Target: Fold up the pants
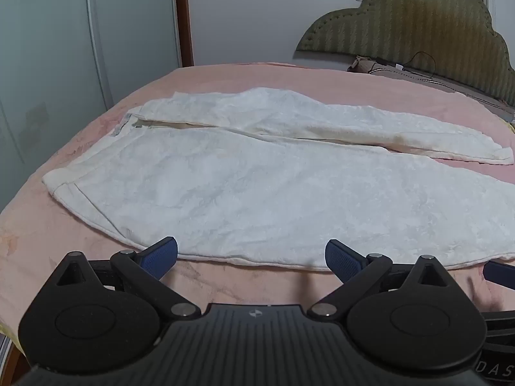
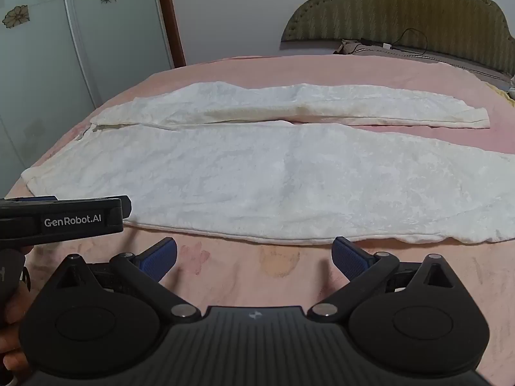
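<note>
While both jaws stand wide and hold nothing, the left gripper (image 1: 251,255) and right gripper (image 2: 254,255) hover side by side above a pink bed (image 2: 280,263). Just ahead of them lie white pants (image 2: 257,173), spread flat, the waist off to their left, both legs running right. No fold is made yet; every fold remains.

Pink bed (image 1: 257,77); olive headboard (image 1: 418,22); flowered wardrobe (image 1: 48,48).

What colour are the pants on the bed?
The pants are white, lying on a pink bed cover; the right wrist view shows them best.
</note>
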`<state>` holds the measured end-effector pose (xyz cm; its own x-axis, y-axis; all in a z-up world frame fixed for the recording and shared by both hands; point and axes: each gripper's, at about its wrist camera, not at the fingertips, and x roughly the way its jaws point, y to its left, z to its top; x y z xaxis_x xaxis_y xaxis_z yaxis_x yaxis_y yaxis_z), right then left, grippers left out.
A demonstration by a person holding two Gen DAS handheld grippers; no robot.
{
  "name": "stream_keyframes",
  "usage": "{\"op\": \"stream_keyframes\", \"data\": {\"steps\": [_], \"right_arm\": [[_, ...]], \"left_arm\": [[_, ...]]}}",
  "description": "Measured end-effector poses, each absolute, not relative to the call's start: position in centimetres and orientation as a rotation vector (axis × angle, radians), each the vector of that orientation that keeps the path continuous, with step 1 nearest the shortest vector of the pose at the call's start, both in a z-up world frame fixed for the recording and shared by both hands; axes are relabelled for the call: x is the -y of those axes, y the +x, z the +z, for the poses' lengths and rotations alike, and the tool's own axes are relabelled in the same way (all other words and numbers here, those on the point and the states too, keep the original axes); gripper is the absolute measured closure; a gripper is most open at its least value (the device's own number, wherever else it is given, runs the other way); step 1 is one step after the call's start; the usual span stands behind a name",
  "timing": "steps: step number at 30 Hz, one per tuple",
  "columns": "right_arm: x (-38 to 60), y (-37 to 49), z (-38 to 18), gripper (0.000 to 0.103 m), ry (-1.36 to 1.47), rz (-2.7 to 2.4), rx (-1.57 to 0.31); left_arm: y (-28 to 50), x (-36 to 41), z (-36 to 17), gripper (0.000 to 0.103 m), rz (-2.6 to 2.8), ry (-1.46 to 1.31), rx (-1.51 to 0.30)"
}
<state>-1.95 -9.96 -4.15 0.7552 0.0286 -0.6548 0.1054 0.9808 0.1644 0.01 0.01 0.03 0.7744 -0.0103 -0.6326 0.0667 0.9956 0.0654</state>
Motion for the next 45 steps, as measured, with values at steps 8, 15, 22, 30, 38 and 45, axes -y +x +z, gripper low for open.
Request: {"op": "stream_keyframes", "data": {"steps": [8,15,22,30,38,45], "right_arm": [[9.72,-1.89,-4.43,0.0,0.192,-0.049,-0.719],[9.94,-1.67,-4.82,0.0,0.192,-0.079,-0.73],[10.37,-1.66,-4.89,0.0,0.203,-0.101,-0.737],[10.53,-1.56,-5.03,0.0,0.209,-0.094,-0.742],[10.42,-1.56,-4.97,0.0,0.209,-0.081,-0.742],[10.2,-1.69,-4.88,0.0,0.21,-0.063,-0.739]], "left_arm": [[-0.02,-0.12,-0.41,0.003,-0.026,0.09,-0.691],[-0.47,-0.72,-0.24,0.003,-0.031,0.064,-0.684],[-0.75,-0.39,-0.27,0.003,-0.016,0.099,-0.672],[-0.58,-0.6,-0.22,0.003,0.001,0.102,-0.684],[-0.39,-0.69,-0.31,0.003,-0.003,0.106,-0.689],[-0.48,-0.55,-0.54,0.003,-0.007,0.109,-0.695]]}}
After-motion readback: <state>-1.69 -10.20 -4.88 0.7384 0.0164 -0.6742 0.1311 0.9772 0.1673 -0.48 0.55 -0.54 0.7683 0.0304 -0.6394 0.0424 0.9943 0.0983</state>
